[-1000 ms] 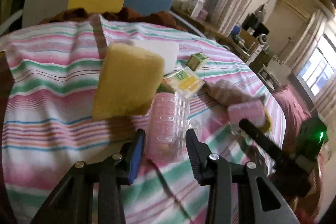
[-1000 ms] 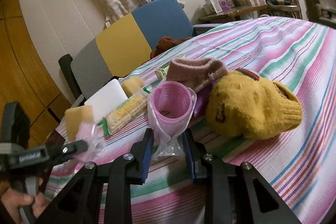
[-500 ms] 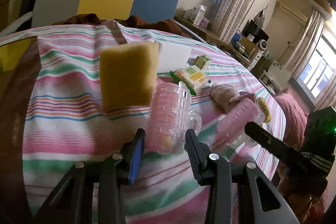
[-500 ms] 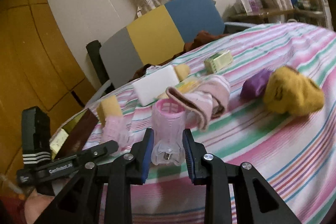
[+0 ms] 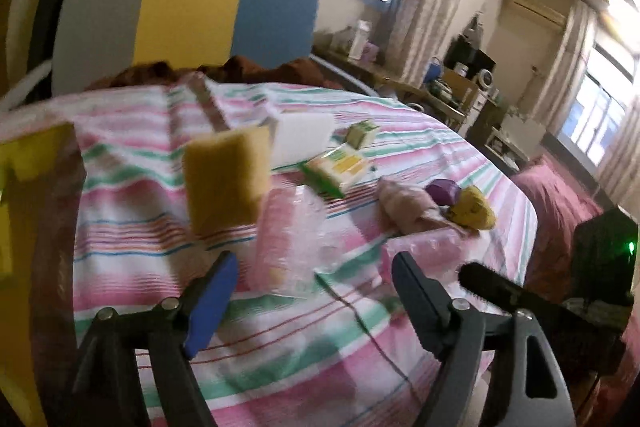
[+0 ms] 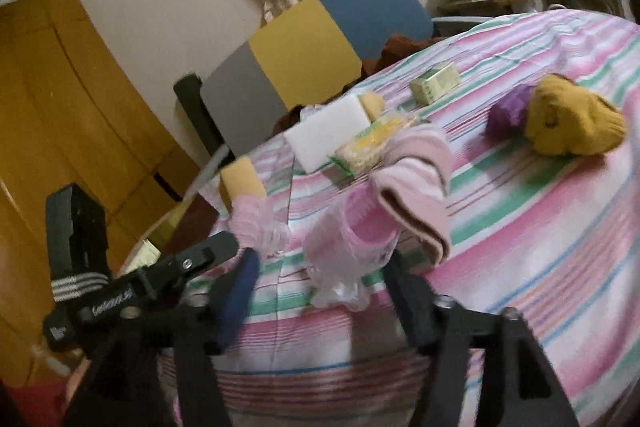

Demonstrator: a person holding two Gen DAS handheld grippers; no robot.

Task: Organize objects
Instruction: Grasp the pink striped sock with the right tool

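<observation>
Pink hair rollers in clear wrap lie on the striped bed: one [image 5: 286, 239] just ahead of the left claw [image 5: 312, 291], the other [image 6: 360, 243] just ahead of the right claw [image 6: 320, 291]. Both claws are opening, pads clear of the rollers. A yellow sponge [image 5: 226, 179] sits beyond the left claw.

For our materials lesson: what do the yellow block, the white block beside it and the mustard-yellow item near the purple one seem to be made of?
Yellow block: likely sponge foam, matte, with soft rounded edges.
White block: probably dense foam, smooth and matte with crisp edges; the blur leaves it open.
Mustard-yellow item: knitted fabric, seemingly wool or acrylic, ribbed and slumped.
</observation>
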